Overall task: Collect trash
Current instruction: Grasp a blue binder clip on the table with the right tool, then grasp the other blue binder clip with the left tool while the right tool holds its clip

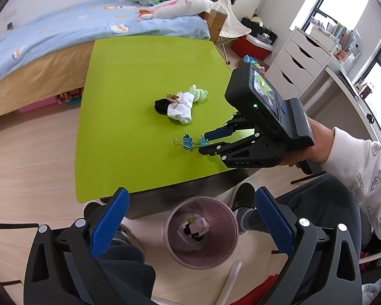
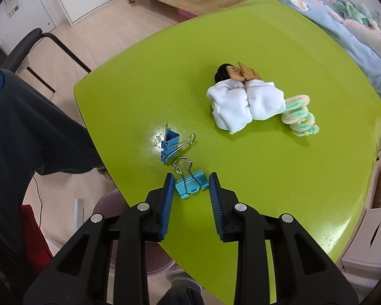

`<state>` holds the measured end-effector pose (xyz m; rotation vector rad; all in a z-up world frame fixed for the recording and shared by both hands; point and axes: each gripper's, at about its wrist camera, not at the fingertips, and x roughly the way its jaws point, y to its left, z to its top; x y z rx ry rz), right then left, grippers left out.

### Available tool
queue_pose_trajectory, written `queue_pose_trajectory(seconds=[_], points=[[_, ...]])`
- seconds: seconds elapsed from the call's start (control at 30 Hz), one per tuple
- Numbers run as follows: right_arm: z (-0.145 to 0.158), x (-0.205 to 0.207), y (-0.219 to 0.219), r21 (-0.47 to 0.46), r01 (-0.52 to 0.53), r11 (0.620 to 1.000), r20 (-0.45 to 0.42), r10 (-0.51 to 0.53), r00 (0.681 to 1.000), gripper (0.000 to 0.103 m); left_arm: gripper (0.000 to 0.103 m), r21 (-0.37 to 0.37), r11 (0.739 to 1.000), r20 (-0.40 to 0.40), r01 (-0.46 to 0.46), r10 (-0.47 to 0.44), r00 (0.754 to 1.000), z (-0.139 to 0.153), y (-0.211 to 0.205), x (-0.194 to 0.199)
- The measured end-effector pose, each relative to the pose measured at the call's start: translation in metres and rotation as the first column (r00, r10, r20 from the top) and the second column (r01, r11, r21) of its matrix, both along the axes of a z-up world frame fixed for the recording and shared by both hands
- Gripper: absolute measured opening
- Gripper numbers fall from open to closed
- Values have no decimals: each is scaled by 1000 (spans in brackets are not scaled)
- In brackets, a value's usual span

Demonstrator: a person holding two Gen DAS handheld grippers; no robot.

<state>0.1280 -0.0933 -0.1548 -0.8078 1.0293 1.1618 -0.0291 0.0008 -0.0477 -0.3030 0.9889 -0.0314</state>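
My right gripper (image 2: 190,181) is open low over the green table (image 2: 266,165), its blue pads on either side of a light-blue binder clip (image 2: 190,184) without touching it. It also shows in the left wrist view (image 1: 203,141) at the same clip (image 1: 203,141). A darker blue binder clip (image 2: 170,143) lies just beyond. My left gripper (image 1: 190,208) is open and empty, held off the table above a pink trash bin (image 1: 200,231) on the floor. The bin holds some white and black scraps.
Mid-table lies a white rolled sock (image 2: 246,104) with a wooden clothespin (image 2: 243,72), a black item (image 2: 222,72) and a pastel fuzzy sock (image 2: 299,118). A bed (image 1: 63,38) stands behind the table and white drawers (image 1: 297,61) to the right. A black chair (image 2: 25,48) stands on the floor.
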Motion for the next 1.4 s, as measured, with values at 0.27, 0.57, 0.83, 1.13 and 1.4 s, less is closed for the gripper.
queue_pose_trajectory(seconds=[0.27, 0.57, 0.83, 1.13, 1.4], points=[[17, 5, -21, 73, 122, 990, -22, -121, 992, 28, 95, 11, 1000, 1, 8, -8, 1000, 1, -1, 10], [34, 7, -52, 113, 333, 936, -111, -321, 940, 28, 95, 14, 999, -9, 34, -34, 999, -3, -2, 36], [46, 4, -81, 129, 446, 886, -137, -429, 893, 28, 95, 32, 998, -60, 50, -48, 997, -22, -2, 73], [49, 3, -99, 130, 491, 861, -137, -475, 869, 28, 95, 29, 999, -135, 29, -25, 991, -57, 3, 113], [48, 3, -104, 135, 501, 855, -148, -482, 864, 28, 79, 48, 999, -164, 21, -13, 986, -77, -6, 132]])
